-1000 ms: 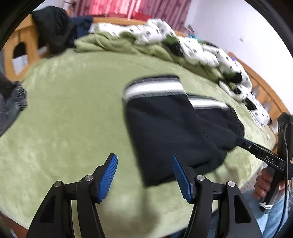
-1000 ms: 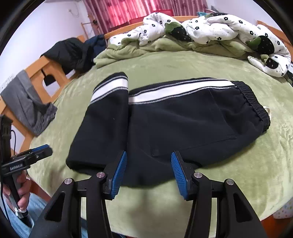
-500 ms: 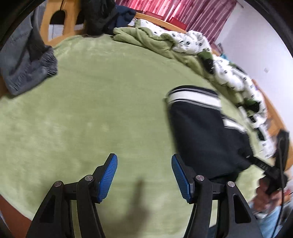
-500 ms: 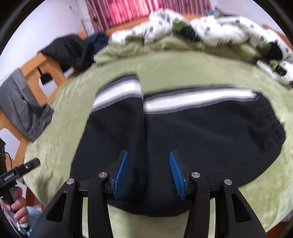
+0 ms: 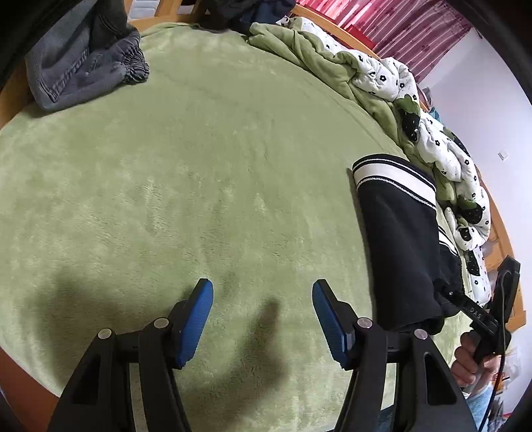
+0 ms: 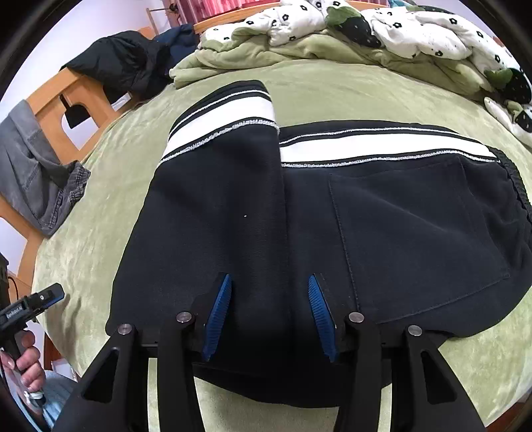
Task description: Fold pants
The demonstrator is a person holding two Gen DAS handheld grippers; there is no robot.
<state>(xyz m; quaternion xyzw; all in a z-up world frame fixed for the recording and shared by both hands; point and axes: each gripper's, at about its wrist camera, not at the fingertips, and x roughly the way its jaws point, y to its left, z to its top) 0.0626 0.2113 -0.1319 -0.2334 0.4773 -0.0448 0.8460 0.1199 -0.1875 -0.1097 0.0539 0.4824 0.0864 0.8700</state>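
Black fleece filled my right wrist view: the right gripper (image 6: 267, 315) hung low over the near hem of the track pants (image 6: 299, 216), jaws parted to a middling gap with dark cloth showing between the blue pads. Whether the pads had bitten the fabric I could not tell; they looked apart from it. My left gripper (image 5: 262, 319) stood about as wide, with nothing between its jaws, over bare green blanket (image 5: 199, 166) beside the pants' left edge.

I judged the job roughly halfway. The pants lay near the bed's front edge, the legs already brought over the seat so one white-striped cuff end (image 6: 222, 116) sat on top, left of the pocket (image 6: 415, 232) and waistband (image 6: 513, 186). One more fold across the middle seemed left, plus some tidying of the uneven left flap.

Farther off, grey jeans (image 5: 83, 66) lay at the bed's left edge, and a flowered quilt (image 6: 382, 30) was heaped along the far edge.
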